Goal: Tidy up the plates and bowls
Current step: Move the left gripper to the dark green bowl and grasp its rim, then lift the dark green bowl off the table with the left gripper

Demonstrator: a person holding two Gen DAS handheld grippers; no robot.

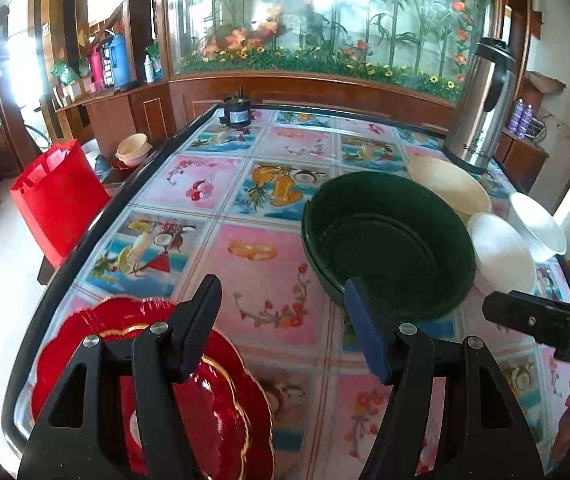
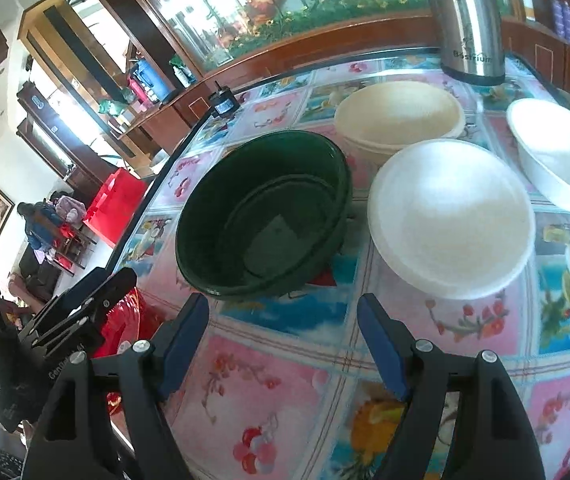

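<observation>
A dark green bowl (image 1: 389, 244) (image 2: 263, 216) stands mid-table. Behind it is a cream bowl (image 1: 451, 186) (image 2: 401, 118). To its right are two white bowls, one near (image 1: 503, 258) (image 2: 451, 218) and one far (image 1: 537, 226) (image 2: 561, 156). A stack of red gold-rimmed plates (image 1: 213, 392) lies at the near left; only its edge shows in the right wrist view (image 2: 125, 322). My left gripper (image 1: 283, 300) is open and empty, above the table between the plates and the green bowl. My right gripper (image 2: 283, 320) is open and empty, just short of the green bowl.
A steel thermos (image 1: 481, 108) (image 2: 469, 20) stands at the far right of the flower-patterned table (image 1: 269, 292). A small black motor-like object (image 1: 237, 114) sits at the far edge. A red bag (image 1: 59, 196) stands beside the table's left edge.
</observation>
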